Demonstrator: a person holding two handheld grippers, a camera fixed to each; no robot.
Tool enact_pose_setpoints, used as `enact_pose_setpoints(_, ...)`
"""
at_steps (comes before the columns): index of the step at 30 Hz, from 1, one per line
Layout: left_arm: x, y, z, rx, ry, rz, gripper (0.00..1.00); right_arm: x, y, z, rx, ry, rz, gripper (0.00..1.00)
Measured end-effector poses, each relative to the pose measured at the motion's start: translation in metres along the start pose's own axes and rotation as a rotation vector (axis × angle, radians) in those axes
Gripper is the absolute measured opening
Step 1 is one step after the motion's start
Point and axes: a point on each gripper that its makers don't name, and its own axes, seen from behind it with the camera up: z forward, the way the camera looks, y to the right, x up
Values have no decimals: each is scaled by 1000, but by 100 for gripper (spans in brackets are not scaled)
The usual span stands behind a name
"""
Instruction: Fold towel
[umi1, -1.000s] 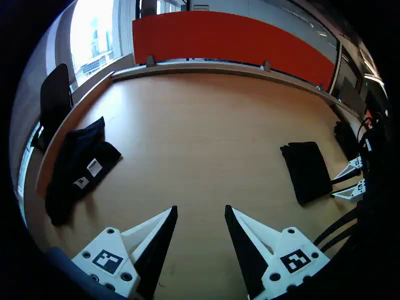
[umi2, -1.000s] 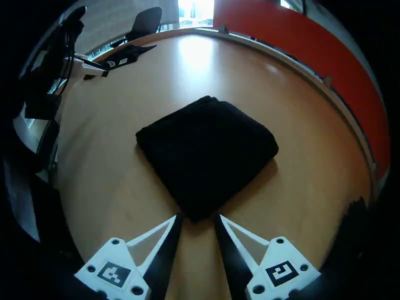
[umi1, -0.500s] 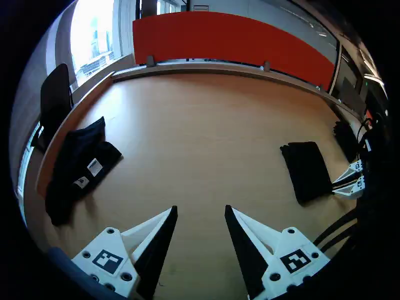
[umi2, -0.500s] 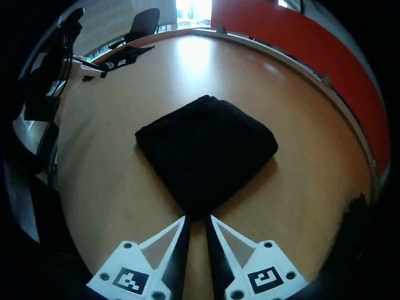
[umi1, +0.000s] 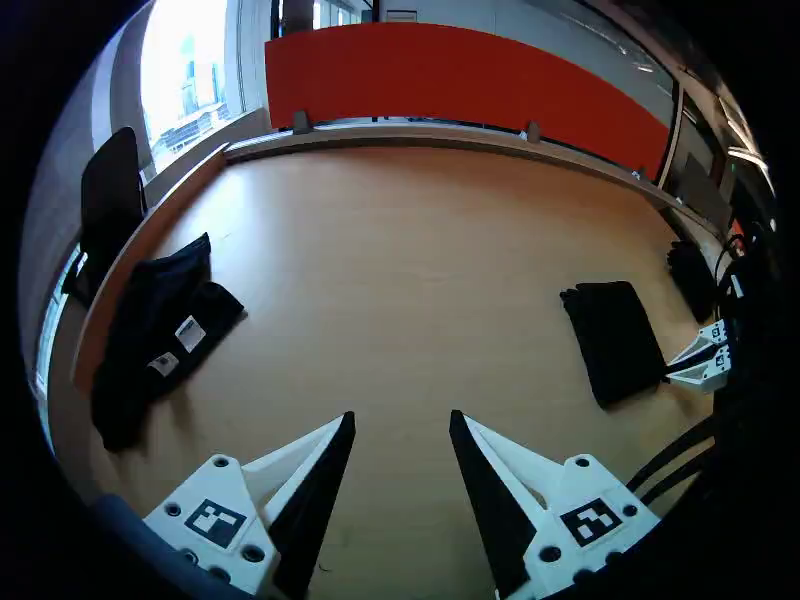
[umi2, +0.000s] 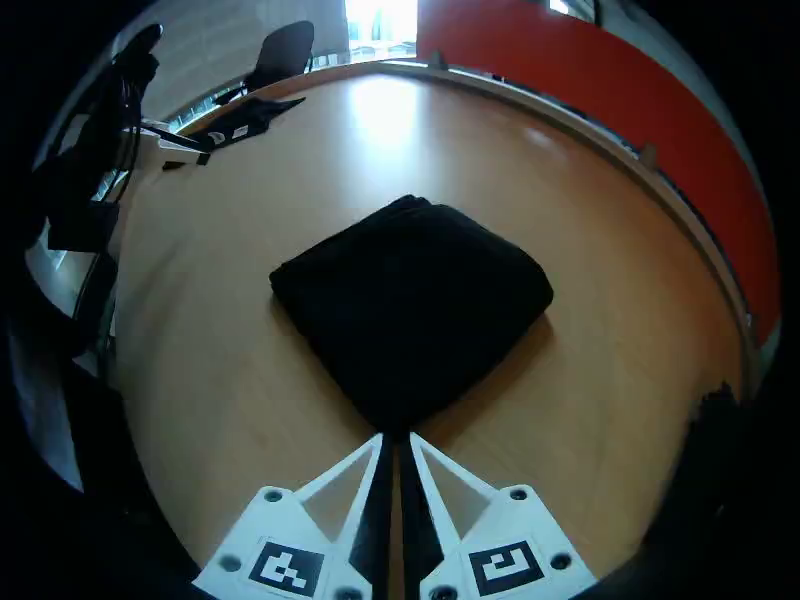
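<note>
Right gripper (umi2: 397, 445) at towel (umi2: 415, 305) corner

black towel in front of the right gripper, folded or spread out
Folded. The towel lies on the table as a compact, thick square with rounded, layered edges, not a flat sheet.

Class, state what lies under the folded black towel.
The folded black towel rests on the light wooden tabletop; anything directly beneath it is hidden by the cloth.

One wooden table (umi1: 400, 230) carries one folded black towel (umi2: 415, 310) and, at its edge, one dark clothing heap (umi1: 140, 320) with two white tags (umi1: 188, 333). There is one chair (umi1: 105, 200), one red partition (umi1: 460, 80), and two grippers: left gripper (umi1: 400, 440), right gripper (umi2: 397, 450).
</note>
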Motion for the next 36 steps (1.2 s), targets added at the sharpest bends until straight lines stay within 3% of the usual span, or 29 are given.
enact_pose_setpoints(14,0,0,0,-2,1,3,69,22,4,-10,-20,47,-25,4)
enact_pose_setpoints(36,5,-1,-2,-2,18,2,69,118,19,-52,-75,229,-99,4)
